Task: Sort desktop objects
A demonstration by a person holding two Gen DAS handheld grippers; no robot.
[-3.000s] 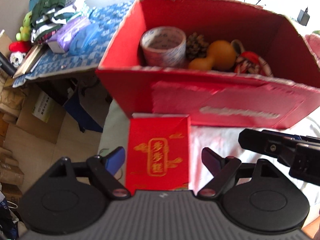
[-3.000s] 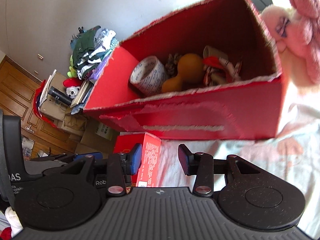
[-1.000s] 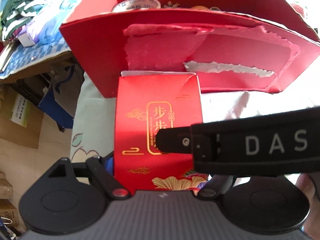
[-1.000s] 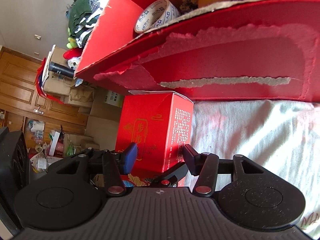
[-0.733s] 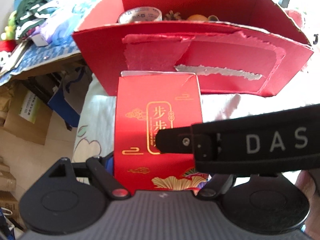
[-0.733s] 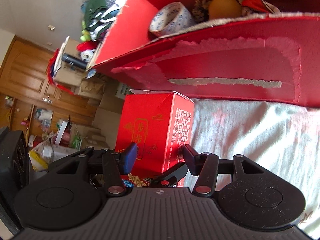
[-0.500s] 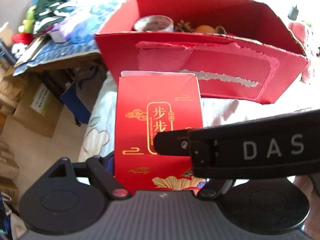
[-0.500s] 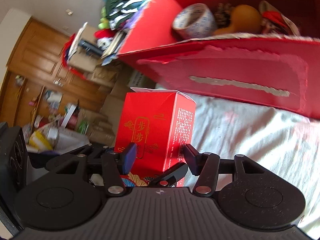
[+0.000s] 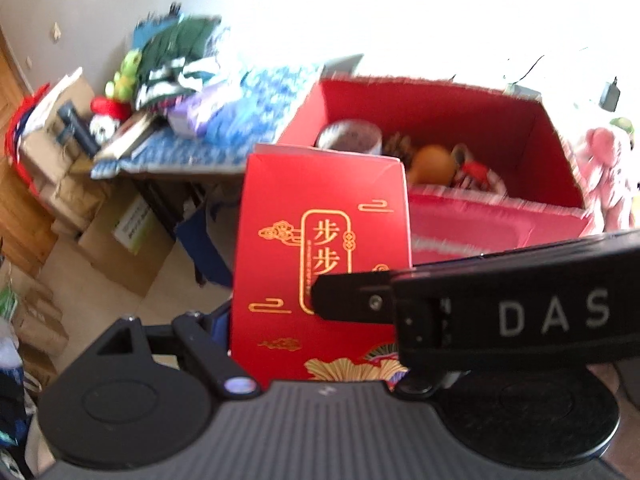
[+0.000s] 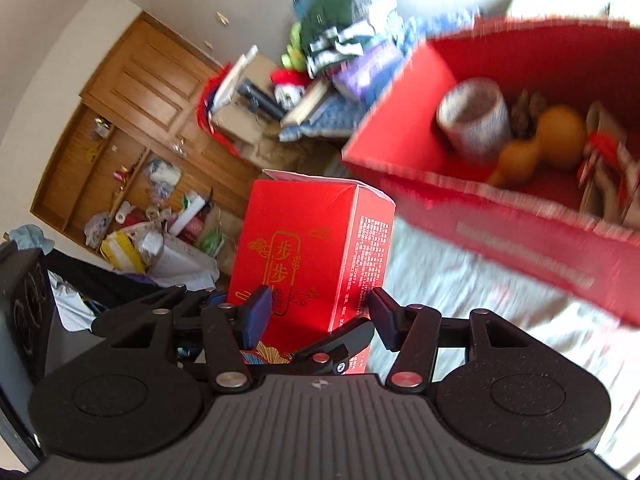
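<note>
Lifted since earlier, carton (image 9: 320, 256) now rides clear of the cloth, both left tongs (image 9: 316, 364) and right tongs (image 10: 316, 312) clamped on it, beside bin (image 9: 532, 224)

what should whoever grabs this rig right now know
Left gripper: jaws shut on the red gift box, held upright.
Right gripper: jaws around the same box; whether they grip it cannot be told.
Red cardboard bin on the white cloth already holds a tape roll, pine cone, gourd and red-and-white items.
Left to do: carry the gift box into the bin and release.
</note>
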